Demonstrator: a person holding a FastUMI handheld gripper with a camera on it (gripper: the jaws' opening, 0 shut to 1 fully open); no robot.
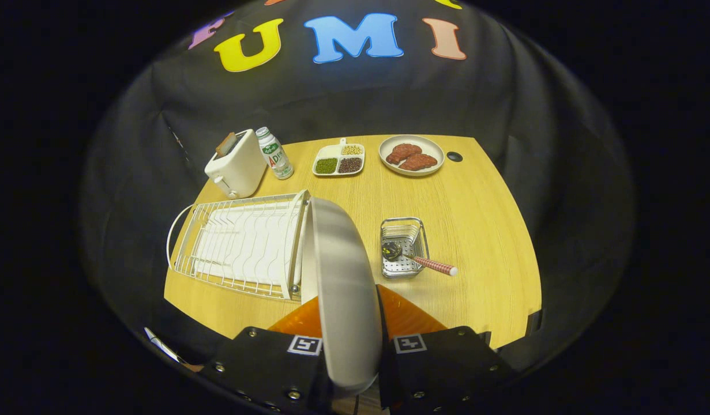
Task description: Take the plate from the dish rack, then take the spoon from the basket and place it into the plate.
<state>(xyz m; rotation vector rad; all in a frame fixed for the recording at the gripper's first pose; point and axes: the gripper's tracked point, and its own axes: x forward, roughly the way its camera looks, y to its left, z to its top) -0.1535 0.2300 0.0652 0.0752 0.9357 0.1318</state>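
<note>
A pale grey plate [340, 288] stands on edge between my two fingers, held up above the table. My gripper [350, 346] is shut on its rim, with one orange finger [300, 320] on its left and the other on its right. The white wire dish rack [242, 245] lies just left of the plate, with nothing in its slots. To the right, beyond the fingers, a small metal basket [404, 248] holds the spoon [418, 260]. The spoon's dark bowl lies inside the basket, and its red checked handle sticks out over the right rim.
At the back of the wooden table [481, 230] stand a white toaster [236, 164], a small bottle [274, 153], a divided tray of beans [339, 159] and a plate with meat [412, 154]. Bare tabletop lies right of the basket and ahead of it.
</note>
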